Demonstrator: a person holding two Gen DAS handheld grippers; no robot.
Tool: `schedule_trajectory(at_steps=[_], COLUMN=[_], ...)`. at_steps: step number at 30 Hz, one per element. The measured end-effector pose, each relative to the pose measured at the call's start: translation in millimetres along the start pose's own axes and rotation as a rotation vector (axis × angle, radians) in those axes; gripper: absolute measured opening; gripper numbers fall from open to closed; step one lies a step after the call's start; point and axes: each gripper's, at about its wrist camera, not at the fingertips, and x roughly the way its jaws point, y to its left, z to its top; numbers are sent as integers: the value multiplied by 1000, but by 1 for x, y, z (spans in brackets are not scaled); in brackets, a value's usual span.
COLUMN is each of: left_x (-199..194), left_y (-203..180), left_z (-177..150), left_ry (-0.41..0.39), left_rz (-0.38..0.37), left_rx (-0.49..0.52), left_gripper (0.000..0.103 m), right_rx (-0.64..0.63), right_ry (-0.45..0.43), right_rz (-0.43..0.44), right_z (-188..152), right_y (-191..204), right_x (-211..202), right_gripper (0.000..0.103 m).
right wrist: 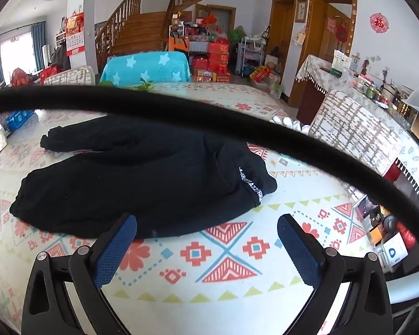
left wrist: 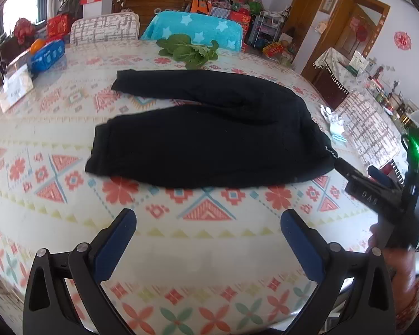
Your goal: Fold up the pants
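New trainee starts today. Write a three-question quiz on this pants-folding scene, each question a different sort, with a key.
1. True or false: the black pants are already folded in half.
2. The left gripper is: A) shut on cloth B) open, empty C) out of view.
3. What lies on the table beyond the pants?

Key: 1 false, both legs lie spread apart. 2 B; the right gripper too. 3 leafy greens.

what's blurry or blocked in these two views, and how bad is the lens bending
Left wrist view: strong fisheye bulge in the table, motion smear on the right tool at the edge. Right wrist view: a dark out-of-focus cable arcs across the black pants; window glare far left.
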Motion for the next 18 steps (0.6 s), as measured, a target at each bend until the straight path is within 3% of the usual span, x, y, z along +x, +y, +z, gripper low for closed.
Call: schedule_trajectory(at_steps=[3,9,12,15,18], left_x=[21,89,118,137,137], left_y=[12,44,62,79,78], left_z=[26,60,63,59,55], left_ry=[-3,44,99,162,149], left_rz=[40,142,182,176,213], left_rx=[38,38,22,-24,38], left_gripper=[103,99,95,91,91], right_rx=[8,1,-10,-27,-19], right_ry=[58,167,211,270,298], right_rz=[26,-65,-69,-70,-74], right_z=[20,49,50,44,34], right_y=[-7,-10,-11,-10,-11], right_x=[31,103,129,150,153], right_gripper=[102,101,101,101,101])
